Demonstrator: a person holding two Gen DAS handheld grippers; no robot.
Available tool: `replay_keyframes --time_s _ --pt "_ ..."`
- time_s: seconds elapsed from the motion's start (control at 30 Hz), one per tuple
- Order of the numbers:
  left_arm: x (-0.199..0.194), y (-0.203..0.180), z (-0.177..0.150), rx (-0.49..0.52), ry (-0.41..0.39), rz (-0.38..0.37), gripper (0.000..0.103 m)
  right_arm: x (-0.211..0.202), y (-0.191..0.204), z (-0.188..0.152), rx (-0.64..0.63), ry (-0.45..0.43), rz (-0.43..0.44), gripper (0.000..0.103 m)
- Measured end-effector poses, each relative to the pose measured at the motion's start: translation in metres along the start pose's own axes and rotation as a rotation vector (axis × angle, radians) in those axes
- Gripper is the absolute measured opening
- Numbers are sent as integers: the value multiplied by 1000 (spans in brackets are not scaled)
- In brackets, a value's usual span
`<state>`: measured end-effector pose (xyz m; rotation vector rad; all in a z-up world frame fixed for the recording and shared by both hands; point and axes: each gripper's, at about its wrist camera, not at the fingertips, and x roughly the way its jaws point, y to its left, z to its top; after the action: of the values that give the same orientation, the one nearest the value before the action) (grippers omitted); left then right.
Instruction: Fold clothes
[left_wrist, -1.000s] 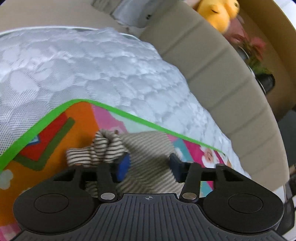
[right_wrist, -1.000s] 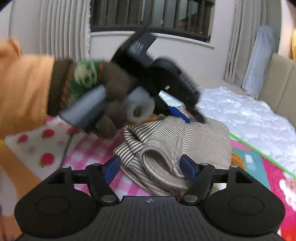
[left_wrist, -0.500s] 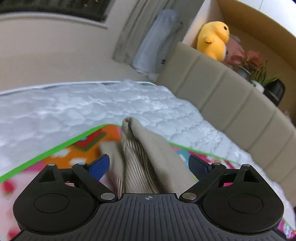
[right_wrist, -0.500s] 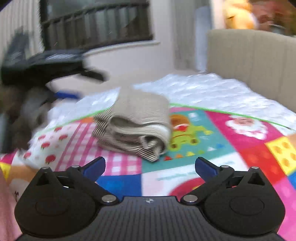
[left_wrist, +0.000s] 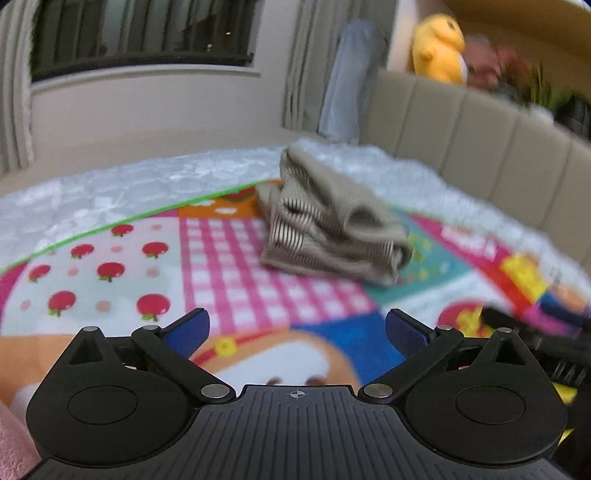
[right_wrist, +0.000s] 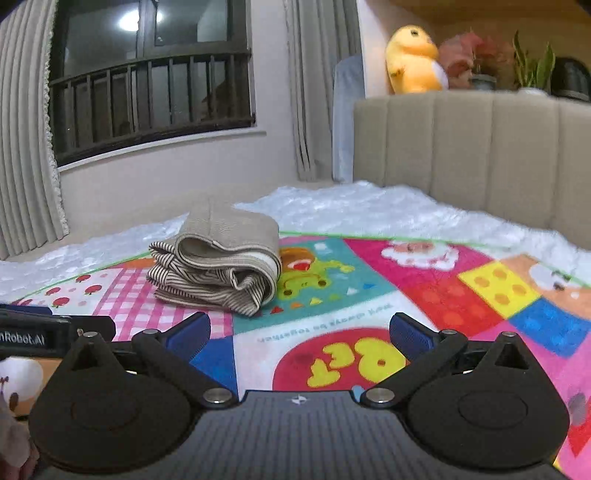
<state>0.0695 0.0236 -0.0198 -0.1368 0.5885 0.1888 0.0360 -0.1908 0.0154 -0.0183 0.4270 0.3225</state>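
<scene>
- Colourful play mat (right_wrist: 424, 291) covers the white quilted mattress (right_wrist: 351, 206).
- Folded striped garment (right_wrist: 218, 266) lies on the play mat's far part.
- Left gripper (left_wrist: 297, 328) and right gripper (right_wrist: 300, 332): both spread wide, holding nothing, short of the garment.

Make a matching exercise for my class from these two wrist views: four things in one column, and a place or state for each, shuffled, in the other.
Things:
1. striped garment
2. yellow plush toy
3. left gripper
4. play mat

Places or states:
A. open, holding nothing
B. spread on the white mattress cover
C. on the ledge behind the headboard
D. folded in a bundle on the mat

Pairs: 1-D, 2-C, 3-A, 4-B
</scene>
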Motion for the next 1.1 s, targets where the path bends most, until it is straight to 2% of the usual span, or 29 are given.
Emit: replay_keyframes --time_s 0.13,0.2,0.3,0.43,1.1 --pt "-12 -12 -5 81 -73 53 103 1 8 -4 -62 -1 25 103" --pt "-9 -9 -5 72 -55 63 103 2 7 -5 -66 12 65 103" --pt "-6 -5 -5 55 -27 71 103 1 6 -6 -54 3 75 103" --pt "-4 -6 -7 70 -24 63 103 3 1 -6 -9 10 55 103" --pt "-3 -12 -10 103 1 49 103 3 5 -9 -34 8 38 103"
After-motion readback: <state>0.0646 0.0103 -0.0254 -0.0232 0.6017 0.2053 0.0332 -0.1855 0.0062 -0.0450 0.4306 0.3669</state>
